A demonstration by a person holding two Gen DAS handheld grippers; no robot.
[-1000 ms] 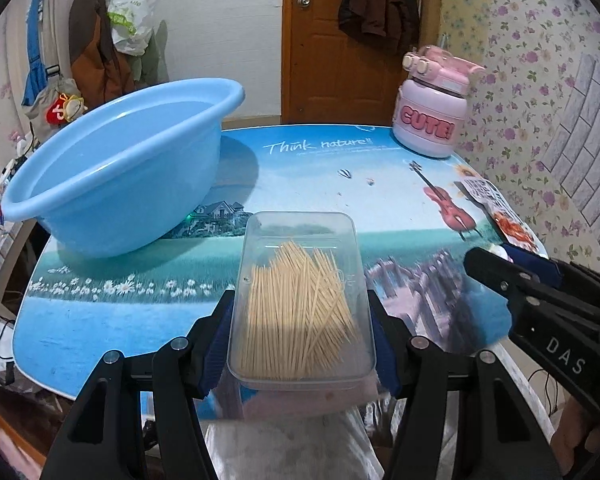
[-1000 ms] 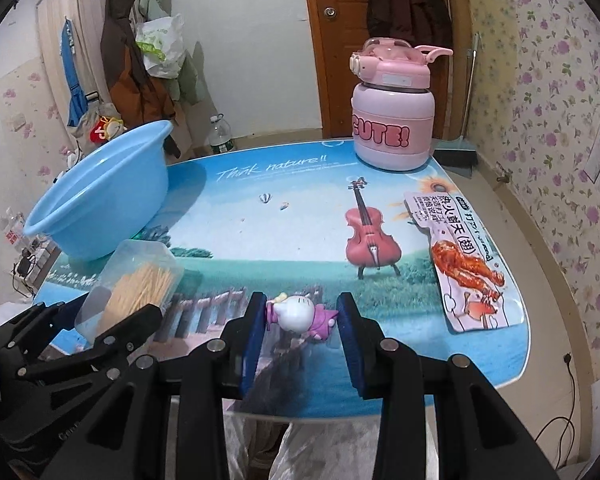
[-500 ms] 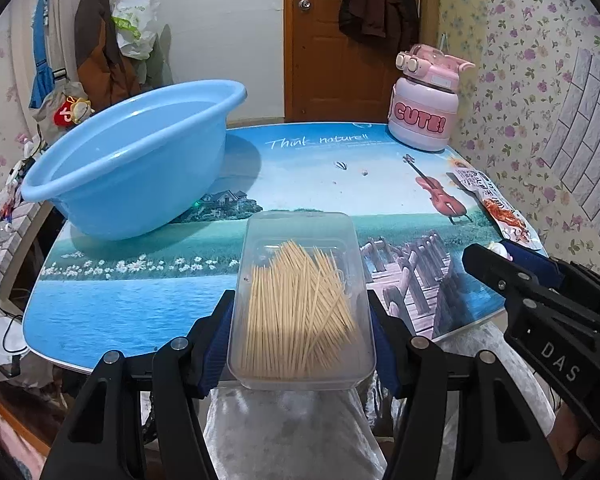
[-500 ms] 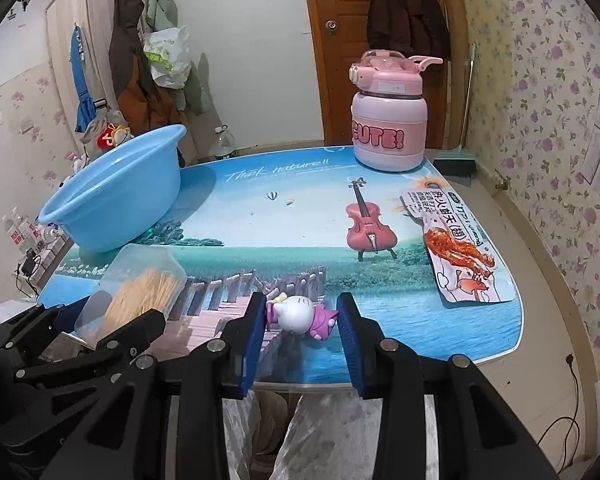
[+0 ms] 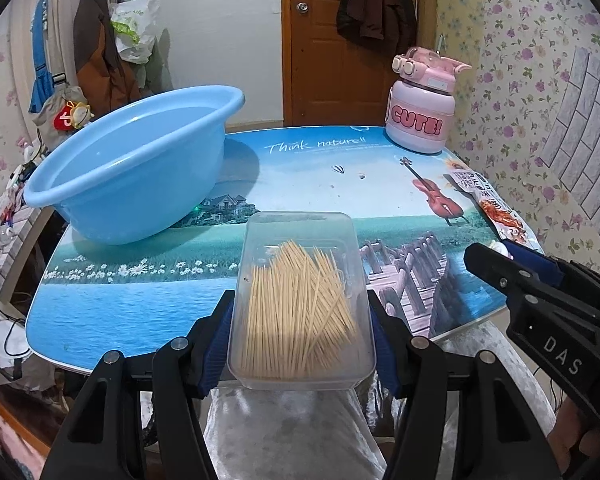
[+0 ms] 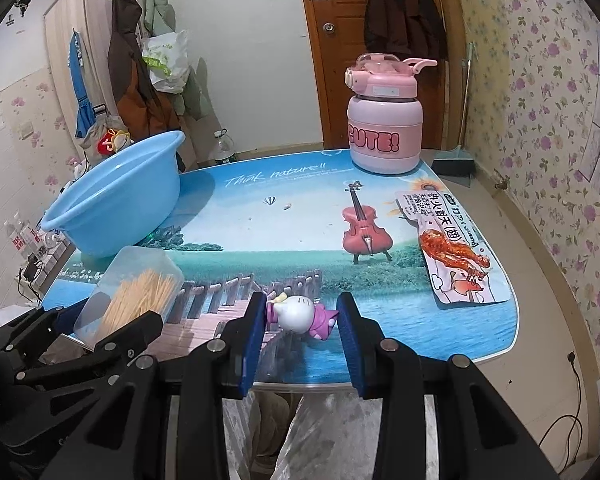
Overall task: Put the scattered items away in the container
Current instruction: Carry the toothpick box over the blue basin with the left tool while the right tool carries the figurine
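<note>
Basin point(image 5: 128, 160) is sitting at the far left corner of the table point(image 5: 140, 312), up and to the left of both grippers, with its open rim tilting toward them. Left gripper point(image 5: 302, 344) is clamping the clear toothpick box point(image 5: 302, 300) by its two long sides, so the box's long axis is running straight ahead along the fingers, over the table's near edge. Right gripper point(image 6: 302, 320) is pinching the small white and pink toy point(image 6: 300, 316) across its length, near the middle of the near edge. Left hand is lying nearer the basin, so the box probably goes in first, travelling forward and left; the toy would have to cross more of the table. Pink jug point(image 6: 384, 136) is standing at the far right corner, and a snack packet point(image 6: 452, 248) is lying along the right edge.
</note>
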